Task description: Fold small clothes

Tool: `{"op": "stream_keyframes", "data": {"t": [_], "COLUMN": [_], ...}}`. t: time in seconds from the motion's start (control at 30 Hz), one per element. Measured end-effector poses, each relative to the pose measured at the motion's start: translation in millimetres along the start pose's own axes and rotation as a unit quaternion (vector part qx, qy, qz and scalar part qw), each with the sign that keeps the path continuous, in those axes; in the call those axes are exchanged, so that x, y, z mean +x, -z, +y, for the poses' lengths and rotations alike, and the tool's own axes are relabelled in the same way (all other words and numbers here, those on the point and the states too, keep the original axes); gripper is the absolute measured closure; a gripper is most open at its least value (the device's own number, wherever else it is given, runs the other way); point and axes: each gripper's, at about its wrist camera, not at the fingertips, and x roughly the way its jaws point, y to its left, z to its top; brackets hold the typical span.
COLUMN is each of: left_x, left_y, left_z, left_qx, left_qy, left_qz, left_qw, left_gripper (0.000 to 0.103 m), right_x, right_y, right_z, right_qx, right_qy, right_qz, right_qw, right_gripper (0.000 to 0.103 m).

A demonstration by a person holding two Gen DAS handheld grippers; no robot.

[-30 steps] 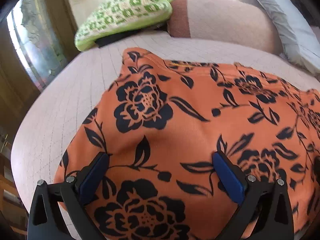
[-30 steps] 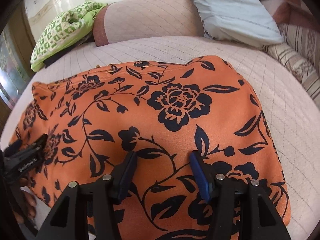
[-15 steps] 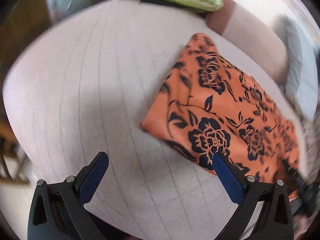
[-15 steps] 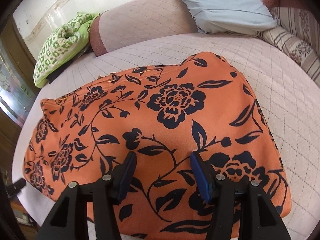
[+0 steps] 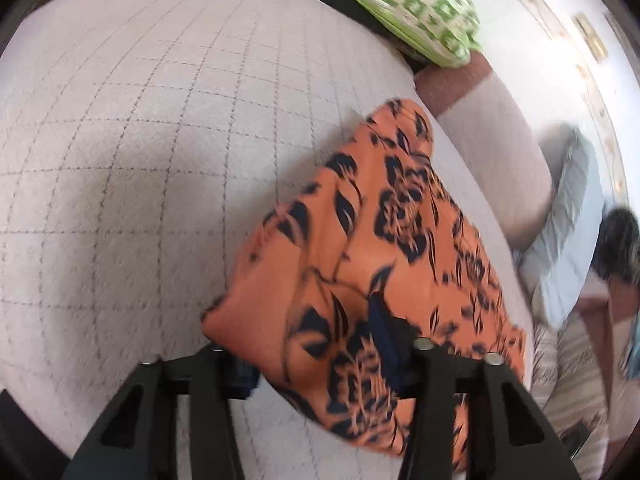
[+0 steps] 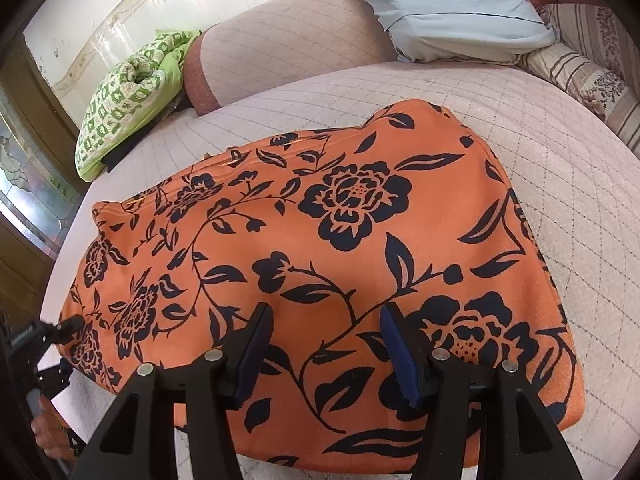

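Left wrist view, orange floral garment [image 5: 360, 248] corner pinched between closing jaws, right jaws spread above it.

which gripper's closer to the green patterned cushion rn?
Left. The left gripper sits at the orange garment's cushion-side corner; the right gripper is mid-garment, farther from the green cushion.

Garment [image 6: 320, 248]: matt orange printed cloth, smooth. Bed cover [image 5: 120, 160]: quilted matt fabric. Gripper arms [image 6: 160, 420]: matt black plastic; screws shiny metal.
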Motion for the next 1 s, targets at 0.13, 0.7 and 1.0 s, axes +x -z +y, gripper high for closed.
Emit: {"op": "stream_keyframes", "data": {"t": [0.13, 0.7, 1.0], "left_x": [1, -72, 13], "left_y": [-3, 77, 205], "left_z": [-1, -221, -309], "left_qx": [0.01, 0.335, 0.466], "left_qy": [0.008, 0.033, 0.063], "left_qz": [-0.004, -0.069, 0.098], "left_qw": [0.9999, 0.9391, 0.8772], "left_gripper": [0.085, 0.09, 0.078], "right_x": [3, -39, -65], "right_y": [-2, -19, -16], "right_z": [3, -68, -166], "right_qx": [-0.005, 0.139, 0.277], "right_qy": [-0.007, -0.076, -0.086], "right_qz": [-0.006, -0.066, -0.098], "right_qw": [1.0, 0.985, 0.952], "right_gripper": [0.051, 0.074, 0.073]}}
